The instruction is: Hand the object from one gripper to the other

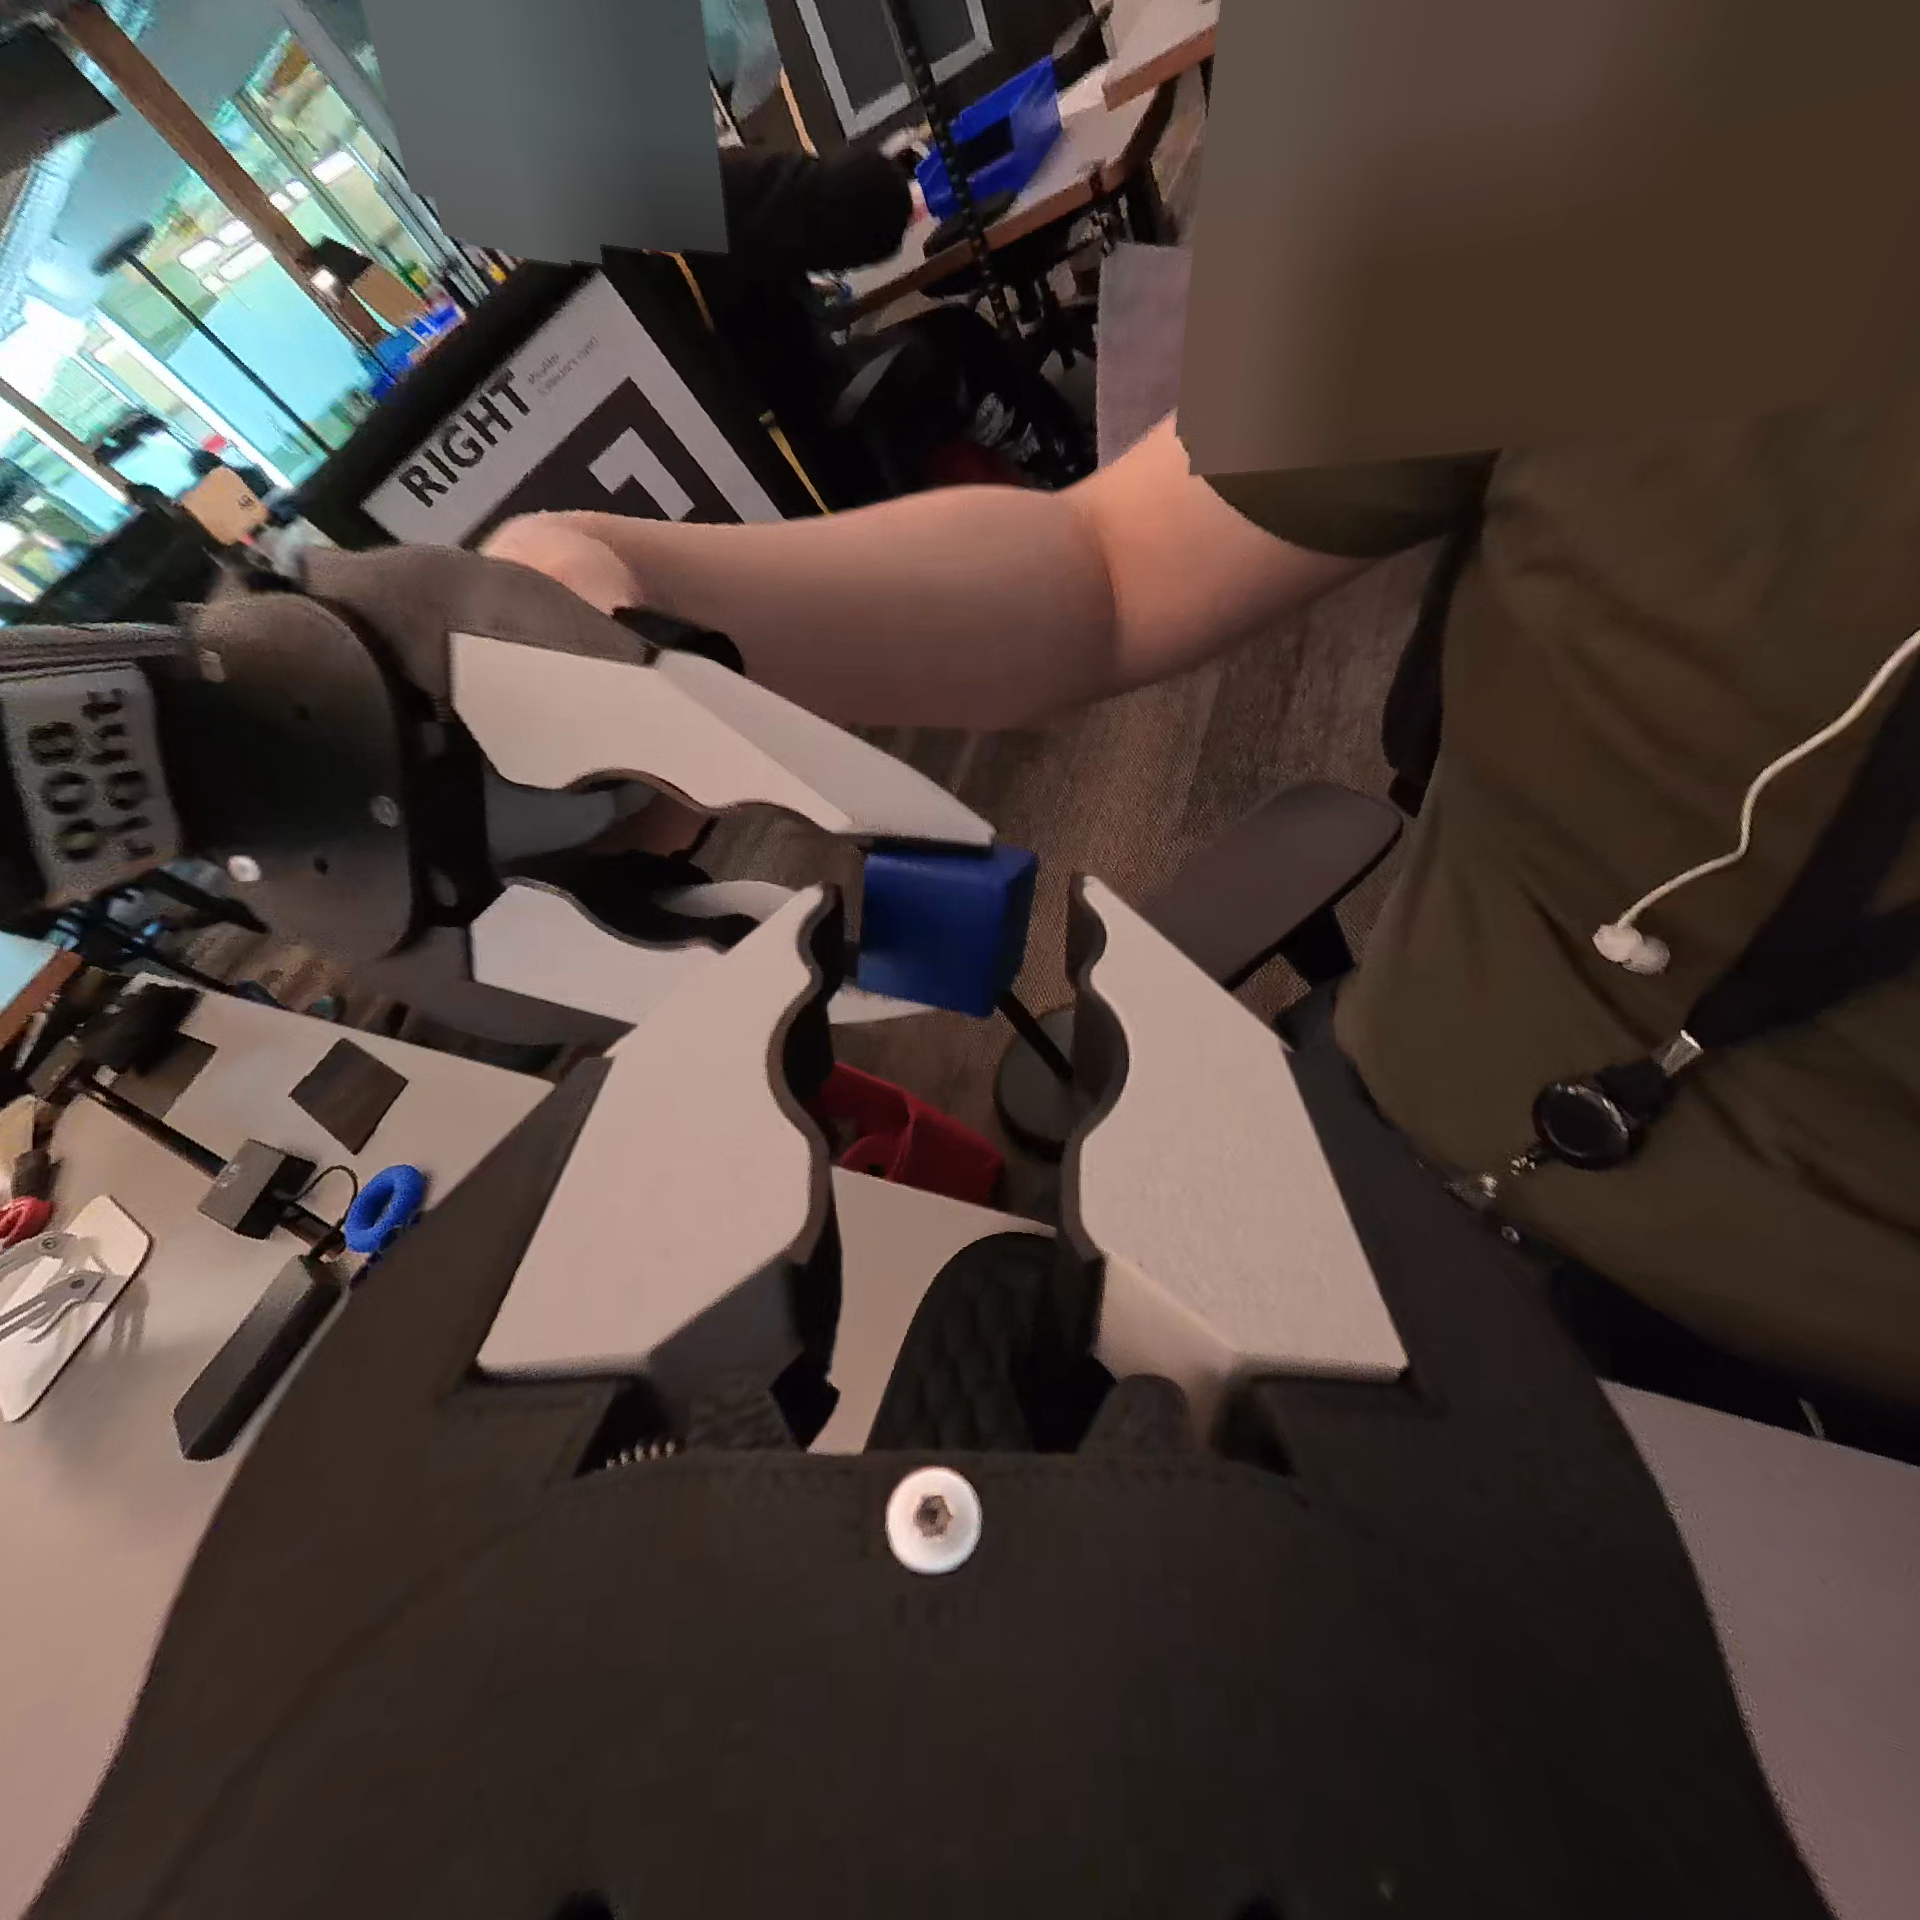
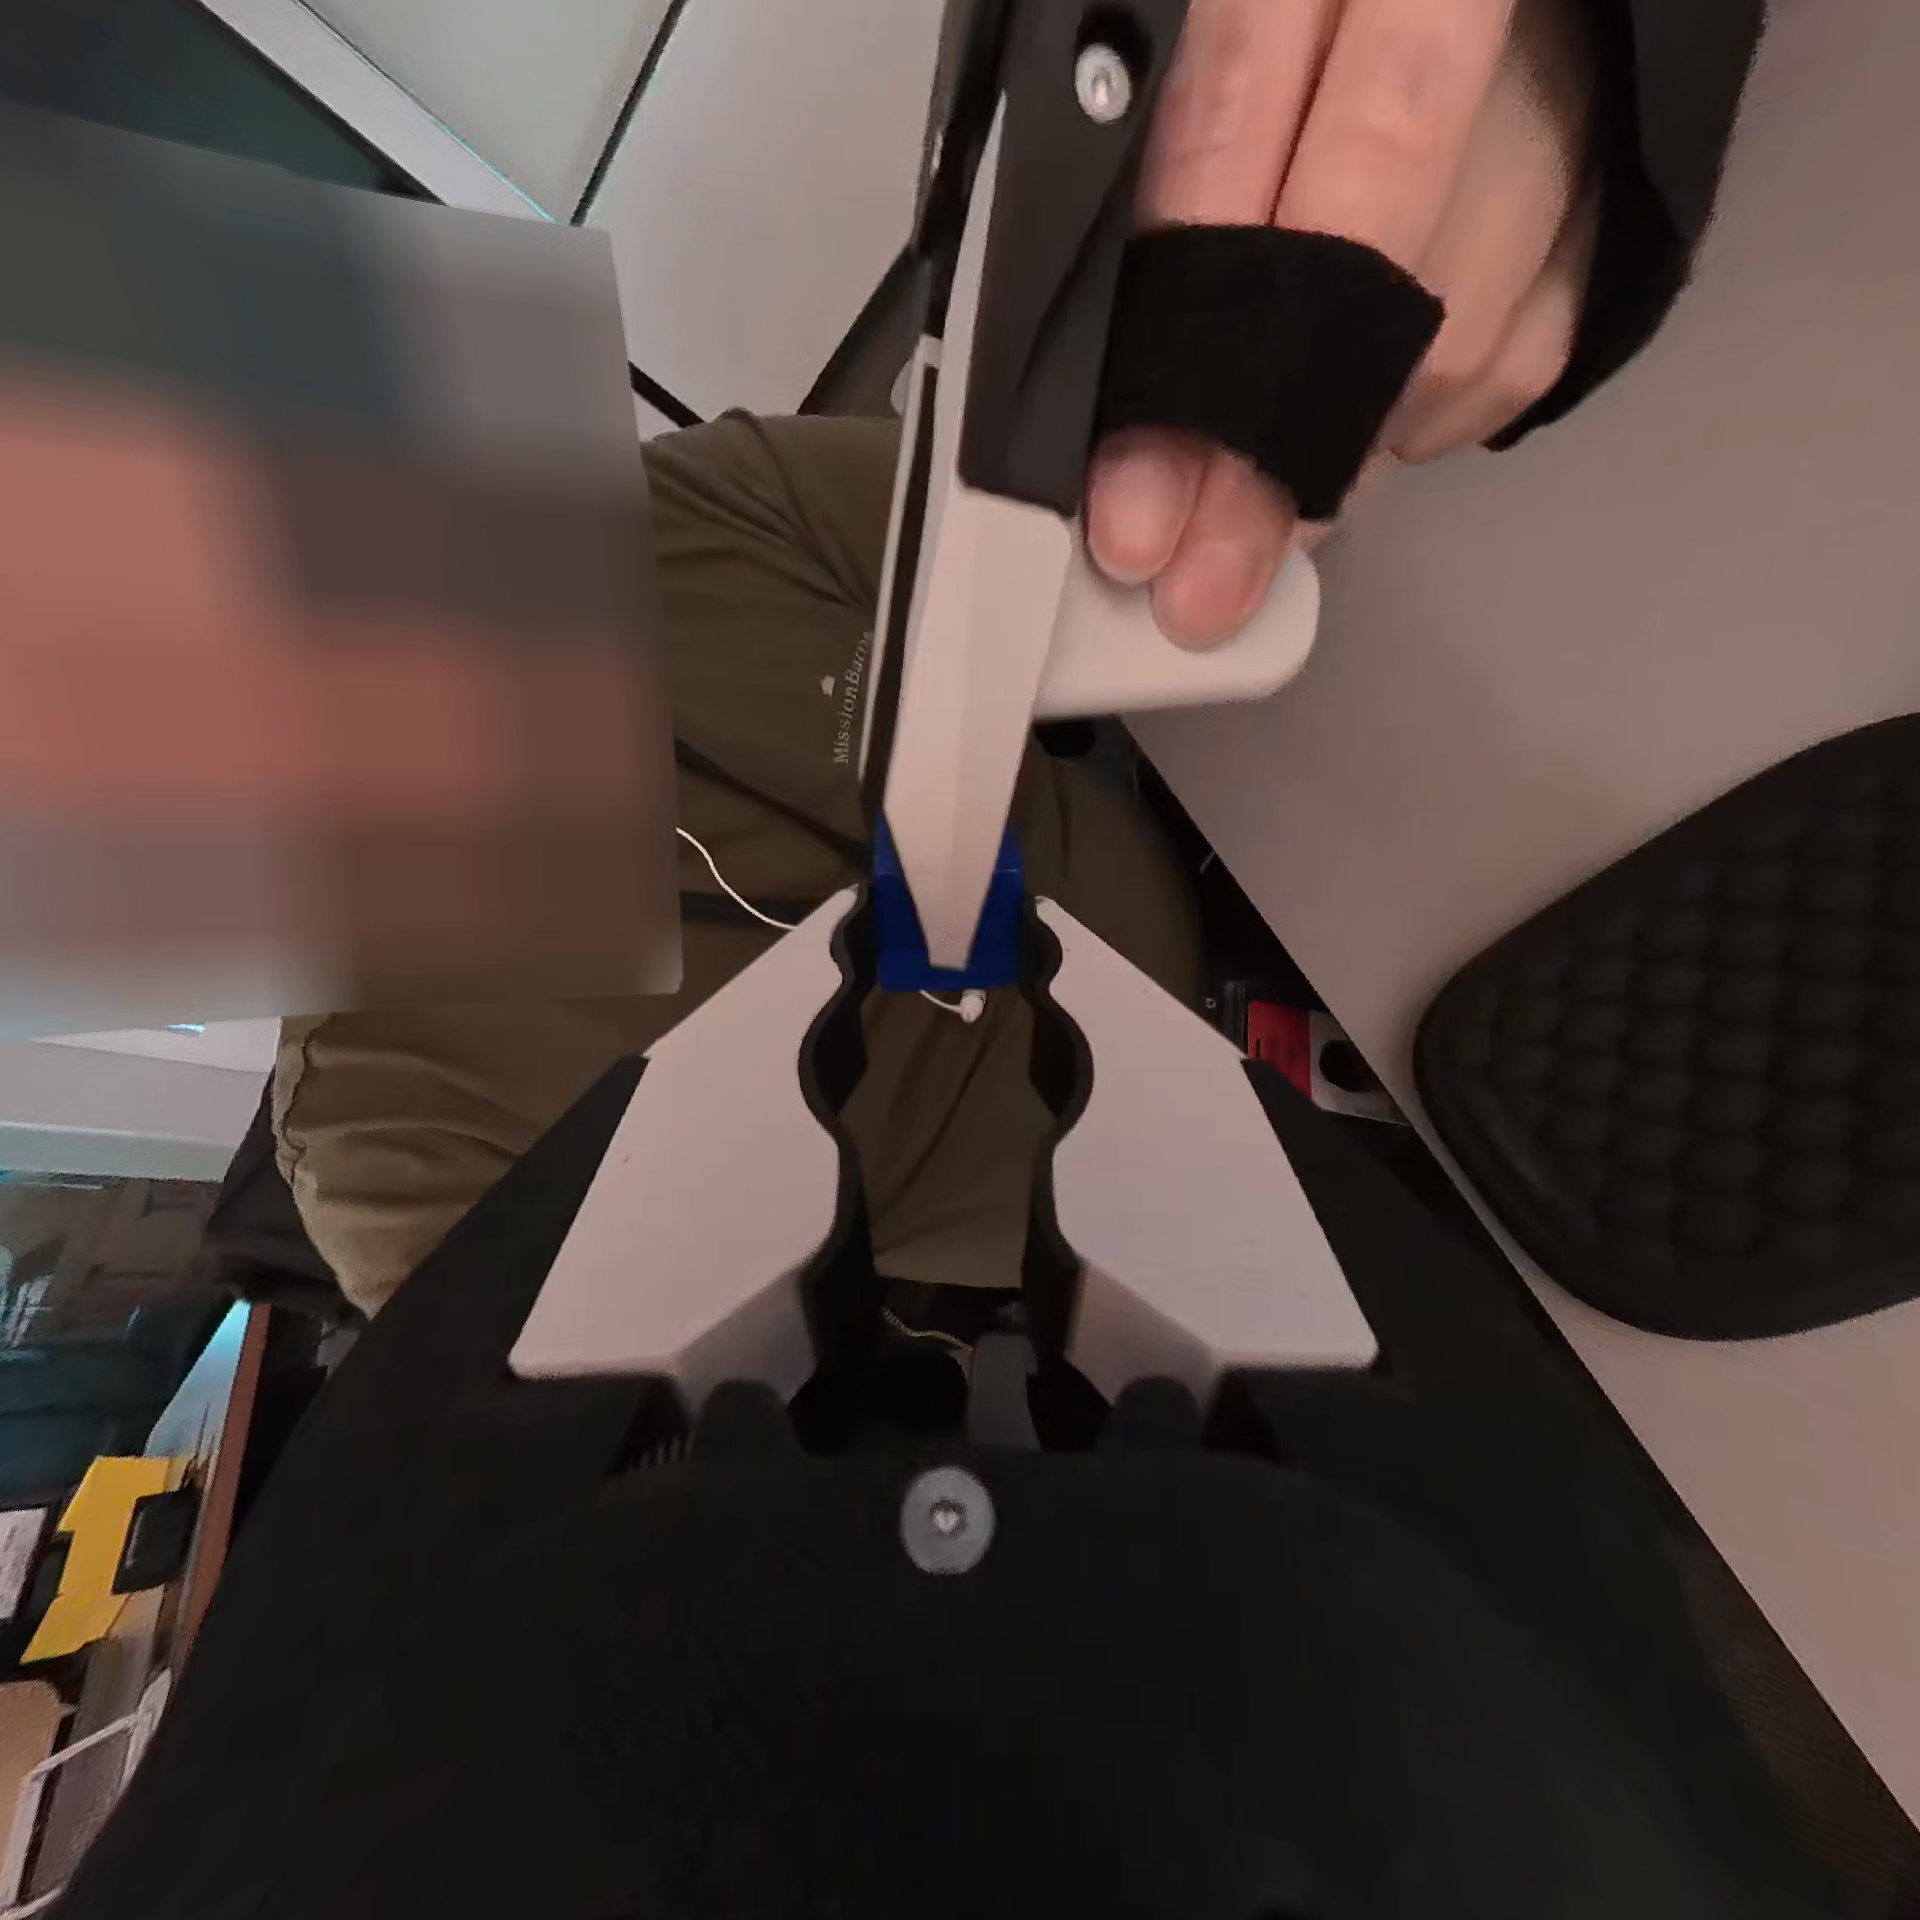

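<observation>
A small blue block point(image 1: 951, 930) is held in the air in front of a person in an olive shirt point(image 1: 1662, 831). My right gripper point(image 2: 945, 920) is shut on the blue block point(image 2: 992, 925), with its tips pressed on two opposite sides. In the left wrist view it reaches in from the left, its upper finger point(image 1: 810, 769) on top of the block. My left gripper point(image 1: 951, 909) is open, with the block between its fingertips and a gap showing on the right side. In the right wrist view one of its fingers point(image 2: 966, 727) comes down in front of the block.
A grey table point(image 1: 104, 1507) at lower left carries a blue ring point(image 1: 384, 1205), black boxes and cables. A red object point(image 1: 904, 1132) and a black chair point(image 1: 1288, 862) are below the grippers. A black mesh pad point(image 2: 1683, 1039) lies against the grey surface at right. Less than 4 cm separates the two grippers' tips.
</observation>
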Motion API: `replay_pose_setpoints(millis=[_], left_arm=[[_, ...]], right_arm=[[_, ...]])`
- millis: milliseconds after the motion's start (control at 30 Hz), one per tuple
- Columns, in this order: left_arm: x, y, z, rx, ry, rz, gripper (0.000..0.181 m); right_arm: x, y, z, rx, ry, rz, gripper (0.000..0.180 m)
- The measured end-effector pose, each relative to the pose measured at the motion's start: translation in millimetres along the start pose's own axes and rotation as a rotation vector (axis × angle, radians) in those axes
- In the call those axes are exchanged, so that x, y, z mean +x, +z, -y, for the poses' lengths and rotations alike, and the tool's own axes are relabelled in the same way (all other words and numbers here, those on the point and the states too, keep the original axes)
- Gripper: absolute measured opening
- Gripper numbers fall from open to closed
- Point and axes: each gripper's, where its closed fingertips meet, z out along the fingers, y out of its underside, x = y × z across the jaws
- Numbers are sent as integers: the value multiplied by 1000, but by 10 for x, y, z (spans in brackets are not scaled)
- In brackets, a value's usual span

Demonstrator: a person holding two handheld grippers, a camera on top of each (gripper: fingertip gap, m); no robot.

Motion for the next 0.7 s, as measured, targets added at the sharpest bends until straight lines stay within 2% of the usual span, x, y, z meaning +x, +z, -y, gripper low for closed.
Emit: replay_pose_setpoints(millis=[167, 233, 300, 367, 433, 500, 567, 700], left_arm=[[-51, 43, -101, -64, 51, 34, 29], [-235, -30, -42, -50, 36, 141, 27], [-426, -155, 32, -7, -4, 244, 26], [-624, -311, 79, 40, -46, 353, 26], [-790, -455, 80, 71, -100, 443, 26], [-914, -559, 63, 95, -207, 492, 26], [-983, -626, 81, 145, -353, 502, 27], [-866, -590, 245, 270, -612, 344, 27]], right_arm=[[8, -19, 11, -11, -22, 1, 25], [-13, -129, 170, 104, -76, -10, 28], [-2, -327, 328, 256, -182, -86, 47], [80, -623, 496, 458, -360, -294, 70], [89, -921, 580, 631, -599, -571, 80], [-31, -1014, 539, 702, -861, -807, 81], [-76, -973, 474, 692, -1016, -1007, 79], [74, -828, 391, 508, -1066, -1272, 77]])
